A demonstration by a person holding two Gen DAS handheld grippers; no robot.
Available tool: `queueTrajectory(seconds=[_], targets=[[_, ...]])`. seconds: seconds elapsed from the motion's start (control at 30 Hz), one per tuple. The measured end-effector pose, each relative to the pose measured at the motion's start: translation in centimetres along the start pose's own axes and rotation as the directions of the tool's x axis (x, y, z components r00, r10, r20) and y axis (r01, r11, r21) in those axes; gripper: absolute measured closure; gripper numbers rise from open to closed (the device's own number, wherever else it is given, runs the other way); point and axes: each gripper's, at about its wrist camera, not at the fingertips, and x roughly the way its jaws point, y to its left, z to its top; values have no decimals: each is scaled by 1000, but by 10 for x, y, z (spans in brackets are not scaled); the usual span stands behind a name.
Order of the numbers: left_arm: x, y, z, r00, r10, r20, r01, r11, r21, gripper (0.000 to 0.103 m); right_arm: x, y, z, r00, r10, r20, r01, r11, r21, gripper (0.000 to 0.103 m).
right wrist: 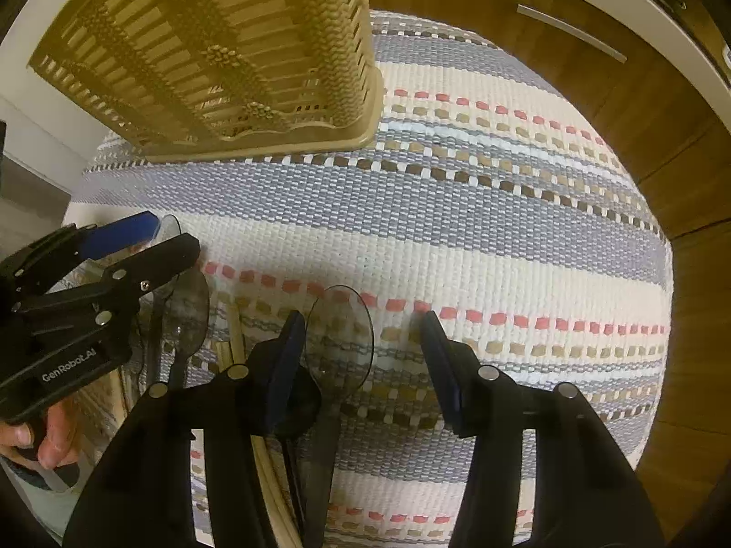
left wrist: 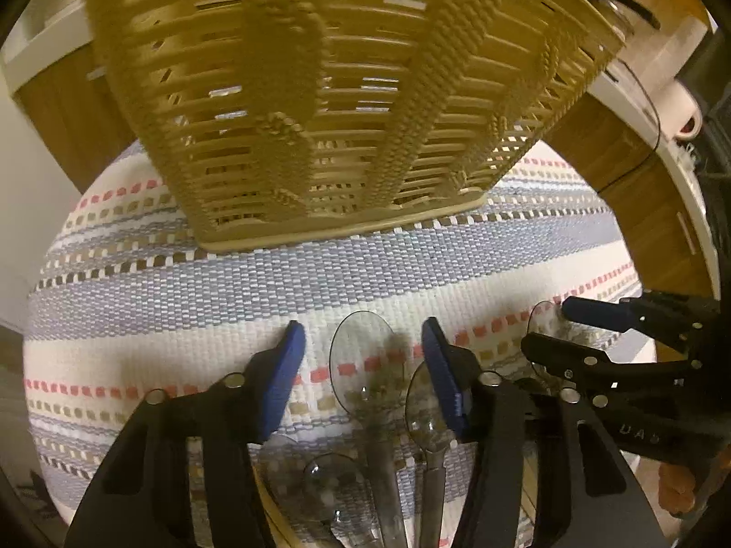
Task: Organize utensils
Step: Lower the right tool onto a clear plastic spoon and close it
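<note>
Several clear smoky plastic spoons lie on a striped woven mat (left wrist: 182, 301). My left gripper (left wrist: 363, 333) is open, low over the mat, with one spoon bowl (left wrist: 363, 356) between its blue pads and a second spoon (left wrist: 427, 411) by the right pad. My right gripper (right wrist: 361, 324) is open, with a spoon bowl (right wrist: 340, 342) between its fingers. It also shows in the left wrist view (left wrist: 543, 324), and the left gripper shows in the right wrist view (right wrist: 176, 233). A tan slatted utensil basket (left wrist: 320, 105) stands beyond the spoons and also shows in the right wrist view (right wrist: 219, 55).
Wooden chopsticks (right wrist: 235, 338) lie between the two grippers. A further spoon (right wrist: 187, 310) lies under the left gripper. Wooden cabinet fronts (right wrist: 617, 105) with a metal handle run behind the mat. A white counter edge (left wrist: 639, 100) curves at the right.
</note>
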Motion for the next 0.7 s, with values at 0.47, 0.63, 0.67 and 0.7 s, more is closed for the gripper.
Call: queueTrajectory(seconds=[0.47,0.63,0.67,0.7], targets=[[18,-49,6,998,56,7,-56,998,33,67,-9,3,-9,999,10,-33,-10,1000,-3,62],[22,-55,0,996,91,11,-92,994,58,67,-7,7,-13,999,-19,-36,17,999,-35,62],[22,-57,-1,994,104,13,-105,992,66,67,-8,6,-16,999,-28,-34,27,999,-44,62],[24,-60,-1,993,117,15,-117,990,73,67,-10,6,-21,999,-41,-34,39,997,-61,65]])
